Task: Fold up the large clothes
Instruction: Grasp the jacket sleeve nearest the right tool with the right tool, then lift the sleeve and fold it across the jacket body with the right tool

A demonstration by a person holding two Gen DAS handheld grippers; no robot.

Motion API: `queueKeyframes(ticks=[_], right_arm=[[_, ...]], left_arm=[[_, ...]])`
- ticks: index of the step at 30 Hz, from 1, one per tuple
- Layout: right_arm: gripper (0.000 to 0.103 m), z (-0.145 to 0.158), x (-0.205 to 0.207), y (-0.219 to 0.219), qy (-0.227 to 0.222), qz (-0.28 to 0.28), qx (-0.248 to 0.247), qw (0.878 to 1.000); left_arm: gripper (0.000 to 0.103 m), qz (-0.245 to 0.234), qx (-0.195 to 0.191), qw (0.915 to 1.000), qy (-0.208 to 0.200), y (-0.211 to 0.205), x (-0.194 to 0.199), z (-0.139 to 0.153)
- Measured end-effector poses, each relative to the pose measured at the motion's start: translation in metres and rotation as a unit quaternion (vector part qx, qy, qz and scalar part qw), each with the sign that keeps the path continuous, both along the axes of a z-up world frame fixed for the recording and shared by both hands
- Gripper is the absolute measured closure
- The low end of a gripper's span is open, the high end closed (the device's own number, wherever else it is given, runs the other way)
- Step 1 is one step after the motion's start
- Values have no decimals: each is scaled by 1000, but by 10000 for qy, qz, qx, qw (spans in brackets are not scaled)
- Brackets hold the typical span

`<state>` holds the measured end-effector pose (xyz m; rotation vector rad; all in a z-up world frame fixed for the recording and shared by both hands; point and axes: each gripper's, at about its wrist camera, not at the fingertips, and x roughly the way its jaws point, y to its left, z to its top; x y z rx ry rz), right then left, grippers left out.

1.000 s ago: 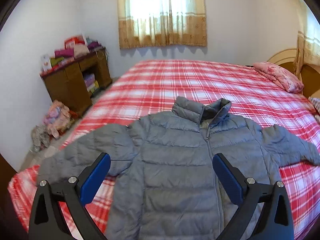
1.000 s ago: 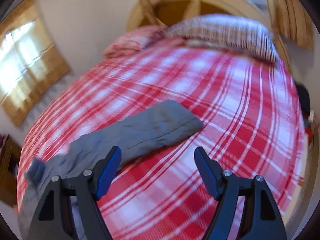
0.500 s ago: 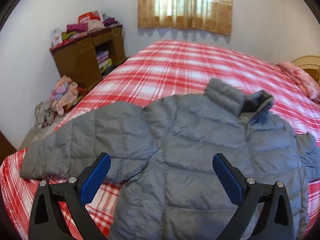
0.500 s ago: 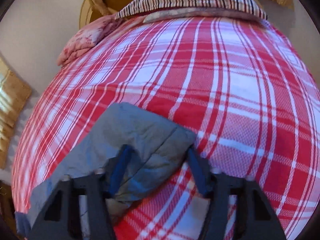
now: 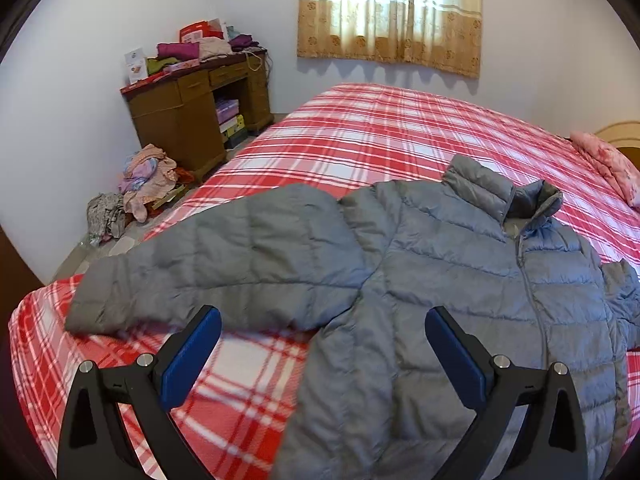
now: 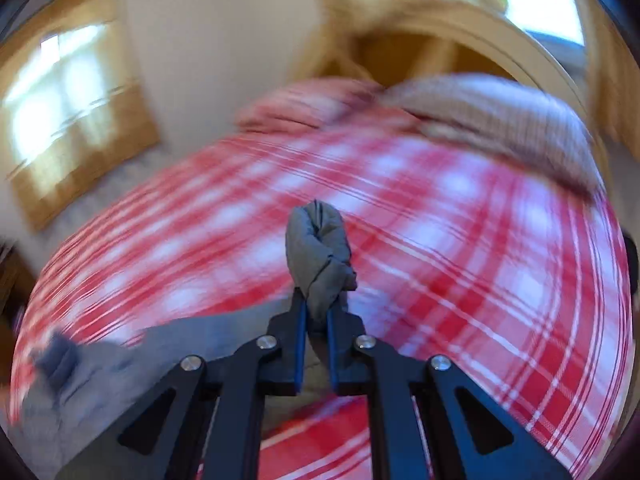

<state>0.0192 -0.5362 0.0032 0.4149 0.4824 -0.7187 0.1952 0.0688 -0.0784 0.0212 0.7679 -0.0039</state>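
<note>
Grey puffer jacket [image 5: 460, 292] lies face up, zipped, spread on the bed [image 5: 380, 128], collar away from the left hand-held gripper [image 5: 320, 350] and body straight ahead of it. Left sleeve [image 5: 224, 264] lies stretched out flat ahead and to the left of that gripper, cuff near the bed's edge. Left hand-held gripper is wide open, nothing between its pads, hanging just above the spot where sleeve meets body.

Right sleeve cuff [image 6: 318, 252] is bunched up and pinched in the right hand-held gripper [image 6: 316, 316]; jaws are closing on it, cloth squeezed between the pads and sticking out ahead of the tips. That view is heavily motion-blurred; the rest of the jacket trails off below and to the left of the gripper.

Step in hand, by my read: the first sleeve fold, right sleeve grasped for carrying inward over the chest. Next move calls for keeping the pinch firm, laying the cuff flat across the front. Left gripper looks lined up to take its own sleeve likewise.

Beyond the bed: a wooden desk [image 5: 180, 120] piled with clothes, more clothes on the floor [image 5: 136, 188], a curtained window [image 5: 390, 12].
</note>
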Motion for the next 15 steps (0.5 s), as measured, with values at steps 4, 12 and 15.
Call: queueKeyframes(ticks=[4,12,15], right_arm=[[92,29,35,106,-48,1217,-555,9910],[92,10,108,282,-139,3185,-459,9467],[92,-20,140,345,-93,3843,-174,9230]], left_arm=[[1,86,23,10000,-25,18,-13,1],[1,332,-146,9991,-241,54,-28,3],[1,428,-142,9986,-269,64,-28,-2]])
